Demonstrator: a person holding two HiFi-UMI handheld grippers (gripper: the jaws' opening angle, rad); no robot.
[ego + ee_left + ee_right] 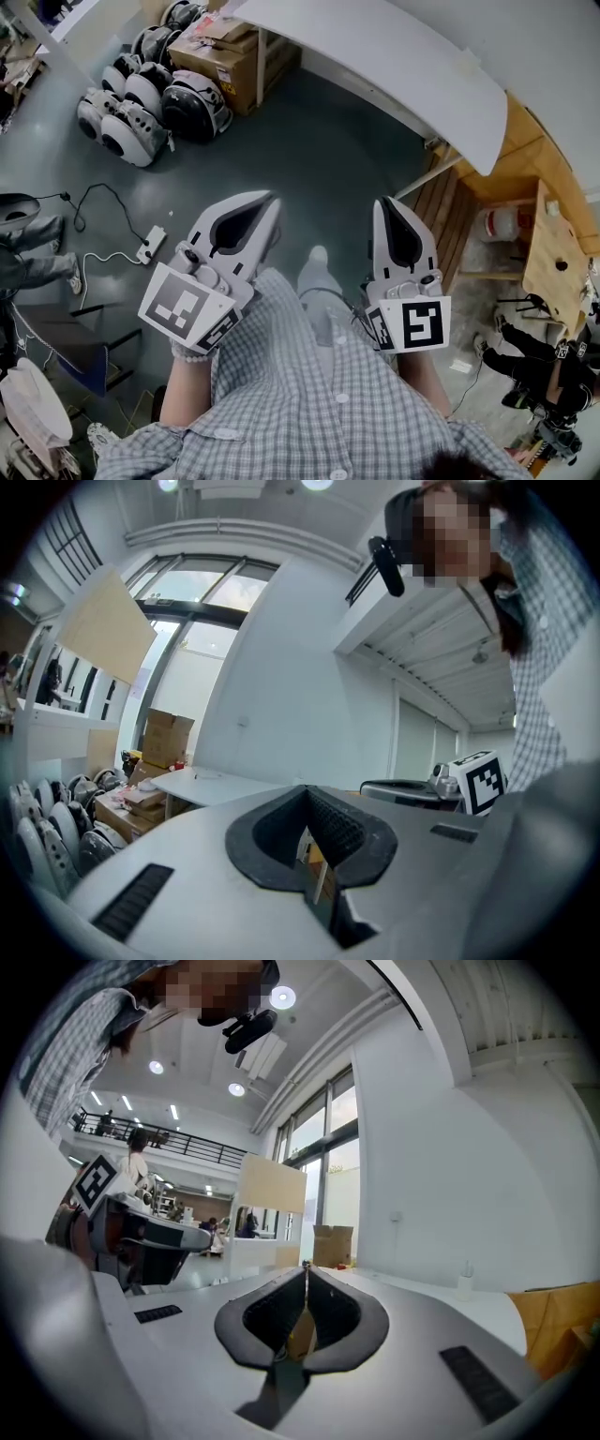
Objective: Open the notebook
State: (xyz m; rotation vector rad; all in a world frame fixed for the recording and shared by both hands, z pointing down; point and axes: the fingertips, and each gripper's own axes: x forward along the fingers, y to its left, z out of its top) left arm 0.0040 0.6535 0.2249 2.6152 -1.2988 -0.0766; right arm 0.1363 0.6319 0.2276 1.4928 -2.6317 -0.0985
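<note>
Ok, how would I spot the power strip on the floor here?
Find the heap of black-and-white helmet-like shells on the grey floor, upper left in the head view. Come down toward the left gripper; the power strip lies flat just left of it. It is the only small white bar there, with a black cable looping away and a white cable trailing off.

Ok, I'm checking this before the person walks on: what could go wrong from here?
1. A cable and power strip lie on the floor at left: a likely trip hazard.
2. No notebook is in view, and the left hand-held gripper and right hand-held gripper are both shut and empty; they would have to open before any grasp.
3. The white table stands just ahead, so its edge could get knocked.
</note>
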